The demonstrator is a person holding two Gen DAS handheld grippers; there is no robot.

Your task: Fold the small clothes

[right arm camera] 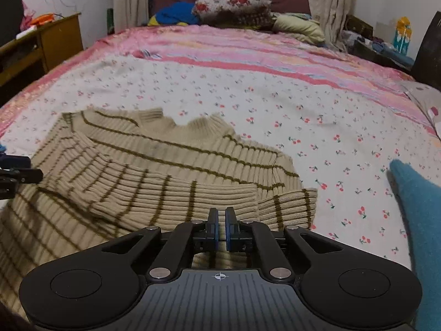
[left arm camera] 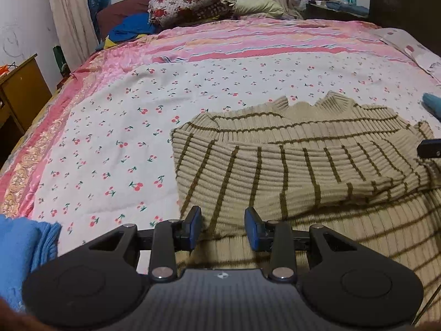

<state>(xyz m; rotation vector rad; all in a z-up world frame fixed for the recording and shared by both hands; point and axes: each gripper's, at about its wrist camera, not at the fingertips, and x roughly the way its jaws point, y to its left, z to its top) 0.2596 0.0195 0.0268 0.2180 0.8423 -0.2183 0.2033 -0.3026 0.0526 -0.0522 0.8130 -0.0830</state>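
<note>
Lying part-folded on cherry-print quilt (left arm camera: 115, 127): striped sweater (left arm camera: 289, 165); L gripper (left arm camera: 222, 227) spread, R gripper (right arm camera: 221, 220) nearly pressed together, empty.

sweater hem: the striped sweater (left arm camera: 289, 165) runs under the left gripper (left arm camera: 222, 229) and off the lower right of the left view, so its lower edge is unseen.
blue cloth: cut by the lower left edge (left arm camera: 24, 253); kind unclear.
teal cloth: cut by the right edge (right arm camera: 419, 220) in the right view.
nightstand items: upper right clutter (left arm camera: 339, 2) too small to identify.
right gripper: in the left view only a black tip (left arm camera: 430, 149) shows at the right edge.
</note>
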